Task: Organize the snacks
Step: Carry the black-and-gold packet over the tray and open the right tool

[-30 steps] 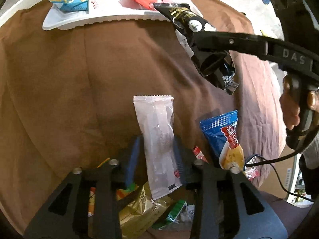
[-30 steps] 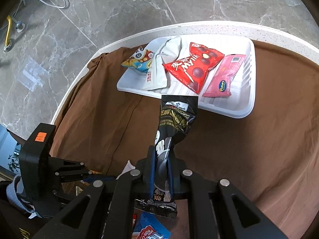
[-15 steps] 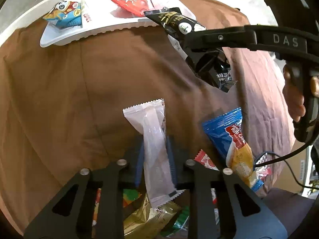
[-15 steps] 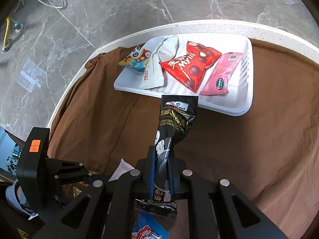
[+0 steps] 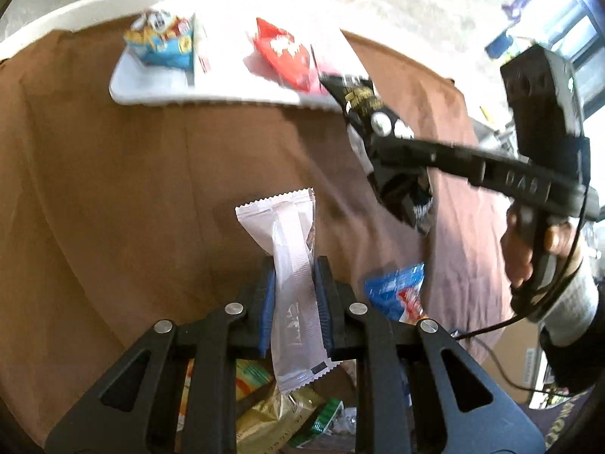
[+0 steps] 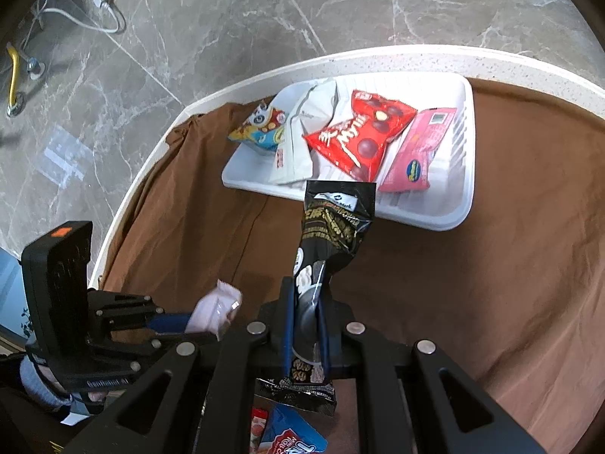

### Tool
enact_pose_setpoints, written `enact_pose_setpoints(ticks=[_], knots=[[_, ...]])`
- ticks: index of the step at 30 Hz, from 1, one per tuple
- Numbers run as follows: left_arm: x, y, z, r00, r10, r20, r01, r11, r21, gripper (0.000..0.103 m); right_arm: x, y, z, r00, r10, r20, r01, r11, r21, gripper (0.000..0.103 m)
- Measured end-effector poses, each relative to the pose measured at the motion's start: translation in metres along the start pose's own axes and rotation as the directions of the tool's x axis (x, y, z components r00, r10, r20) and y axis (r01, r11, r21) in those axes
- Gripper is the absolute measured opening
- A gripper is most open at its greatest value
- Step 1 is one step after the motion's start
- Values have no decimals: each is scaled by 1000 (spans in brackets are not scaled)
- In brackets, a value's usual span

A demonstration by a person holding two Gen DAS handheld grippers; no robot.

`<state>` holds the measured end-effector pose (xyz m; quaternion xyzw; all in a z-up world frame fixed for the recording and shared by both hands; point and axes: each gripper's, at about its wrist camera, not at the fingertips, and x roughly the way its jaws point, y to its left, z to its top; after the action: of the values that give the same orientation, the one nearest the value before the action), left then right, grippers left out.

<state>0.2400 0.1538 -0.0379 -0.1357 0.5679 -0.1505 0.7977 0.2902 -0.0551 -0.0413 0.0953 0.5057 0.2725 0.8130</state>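
Note:
My left gripper (image 5: 294, 276) is shut on a long white snack packet (image 5: 288, 249), held above the brown cloth; that packet shows in the right wrist view (image 6: 217, 308) at lower left. My right gripper (image 6: 305, 302) is shut on a black snack packet (image 6: 332, 223), held near the front edge of the white tray (image 6: 463, 174); it also shows in the left wrist view (image 5: 382, 128). The tray holds a blue-yellow cartoon packet (image 6: 261, 128), a white packet (image 6: 306, 132), a red packet (image 6: 363, 132) and a pink packet (image 6: 419, 147).
A brown cloth (image 6: 453, 283) covers the round white table (image 6: 340, 60). Loose snacks lie below the grippers: a blue packet (image 5: 397, 295), gold and green packets (image 5: 272, 412). A marble floor with a cable (image 6: 83, 15) lies beyond the table edge.
My left gripper has closed on the white packet and lifted it toward the tray. My right gripper has carried the black packet closer to the tray's front edge.

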Motion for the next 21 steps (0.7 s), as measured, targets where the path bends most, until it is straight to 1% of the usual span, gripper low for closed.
enact_pose_setpoints(ticks=[2, 6, 10, 16, 21], knots=[[-10, 5, 12, 1000, -13, 23, 13, 1000, -6, 18, -5, -2, 6, 1000, 6, 16, -6, 1000, 11, 12], [-25, 16, 38, 997, -8, 72, 8, 1000, -6, 18, -12, -9, 21, 999, 15, 48, -17, 999, 36, 12], [-37, 30, 73, 993, 2, 115, -2, 1000, -3, 18, -17, -15, 39, 997, 5, 80, -9, 999, 53, 12], [-33, 38, 117, 987, 12, 158, -11, 1000, -7, 18, -12, -32, 65, 993, -17, 118, 6, 996, 92, 12], [-19, 41, 155, 987, 19, 161, -22, 1000, 15, 18, -1, -47, 83, 991, -51, 123, 35, 992, 122, 12]])
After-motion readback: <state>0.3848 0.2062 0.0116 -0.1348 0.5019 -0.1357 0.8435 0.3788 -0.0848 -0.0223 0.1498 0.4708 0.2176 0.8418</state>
